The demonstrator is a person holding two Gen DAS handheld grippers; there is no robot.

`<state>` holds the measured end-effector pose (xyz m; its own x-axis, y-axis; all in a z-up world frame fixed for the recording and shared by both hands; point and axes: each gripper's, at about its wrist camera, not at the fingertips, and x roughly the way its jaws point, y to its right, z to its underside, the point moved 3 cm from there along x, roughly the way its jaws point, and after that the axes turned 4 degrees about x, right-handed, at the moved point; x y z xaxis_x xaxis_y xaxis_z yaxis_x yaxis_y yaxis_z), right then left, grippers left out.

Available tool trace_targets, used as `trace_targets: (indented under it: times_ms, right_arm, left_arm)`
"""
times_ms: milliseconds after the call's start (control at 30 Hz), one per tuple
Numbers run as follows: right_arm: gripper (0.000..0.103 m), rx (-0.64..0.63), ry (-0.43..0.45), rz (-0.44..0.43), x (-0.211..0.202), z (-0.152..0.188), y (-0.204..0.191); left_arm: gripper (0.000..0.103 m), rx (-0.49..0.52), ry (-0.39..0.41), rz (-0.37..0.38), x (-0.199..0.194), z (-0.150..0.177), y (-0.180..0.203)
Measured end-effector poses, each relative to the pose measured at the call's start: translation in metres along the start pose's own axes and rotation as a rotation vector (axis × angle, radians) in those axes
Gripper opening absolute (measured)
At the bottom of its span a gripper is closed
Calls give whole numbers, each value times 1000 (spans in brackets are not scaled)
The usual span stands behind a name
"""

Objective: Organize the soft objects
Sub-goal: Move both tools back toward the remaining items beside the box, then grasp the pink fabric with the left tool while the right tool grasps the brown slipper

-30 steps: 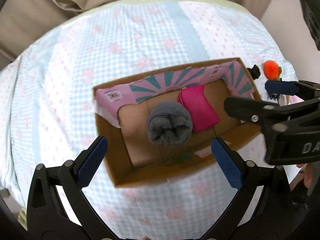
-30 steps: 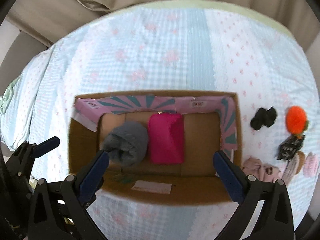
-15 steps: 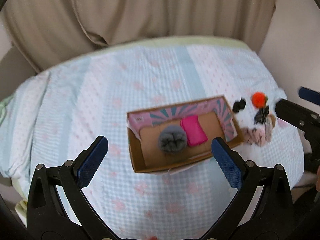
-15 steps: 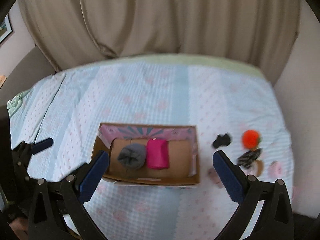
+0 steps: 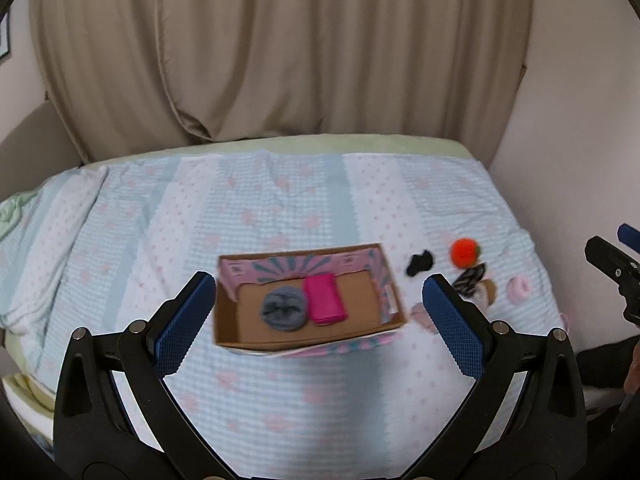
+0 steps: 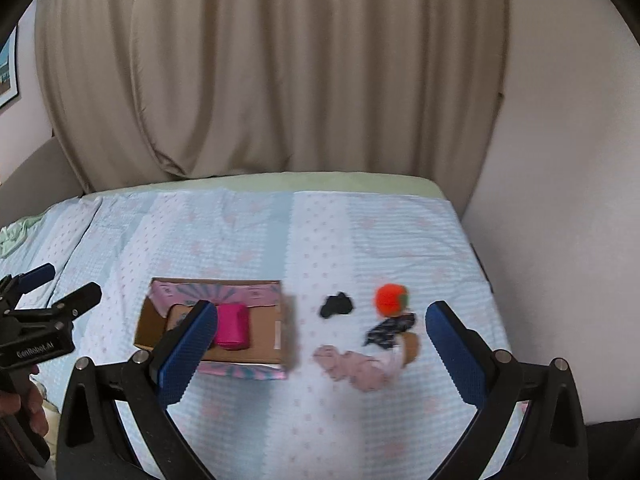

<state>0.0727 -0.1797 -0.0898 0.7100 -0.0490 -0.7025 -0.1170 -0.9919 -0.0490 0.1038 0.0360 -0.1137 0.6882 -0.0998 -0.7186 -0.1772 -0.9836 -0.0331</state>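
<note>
Since a second ago both grippers had pulled far back and up from the cardboard box (image 5: 308, 334), so the whole bed (image 5: 280, 208) came into view; I judge that one placing was finished and a new pick was about to start. The left gripper (image 5: 318, 320) had its fingers wide apart and held nothing, and the right gripper (image 6: 320, 346) was the same. In the box, near the middle of the bed, lay a grey roll (image 5: 283, 309) touching a pink roll (image 5: 324, 299), with free floor on the box's right part. The things not yet sorted lay on the bed toward its right edge, outside the box: a black piece (image 6: 337, 305), an orange pompom (image 6: 390, 299), a dark patterned piece (image 6: 390, 330) and a pale pink cloth (image 6: 356, 368). In the right wrist view these lay between the right fingers but well below them, nothing touching. The right gripper seemed better placed for the next pick.
</note>
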Motion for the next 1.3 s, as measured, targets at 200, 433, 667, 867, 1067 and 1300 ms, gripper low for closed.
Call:
trace_targets:
  times_ms: [200,433,667,867,1067,1300]
  right_arm:
    - [103,24,2,-6,-5,6,68]
    - [103,11,-39,-46,26,16,130]
    - [103,-16,-101,-106,86,37,167]
    - [101,-16,-176,-165,158,61,182]
    - [90,18,-266,-205,238,92,190]
    - [83,1,-358,-211,302,131,188]
  left_arm:
    - [103,-20,-18,19,13,3,62]
    - [103,-56,-101,71,59,27,131]
    - [103,-113,-204,126,137,68,186]
    - [103,-157,-275,157,216,105,218]
    - [102,-118,-319,149,286,136,241]
    - [102,-121,-358,148,340,165,240]
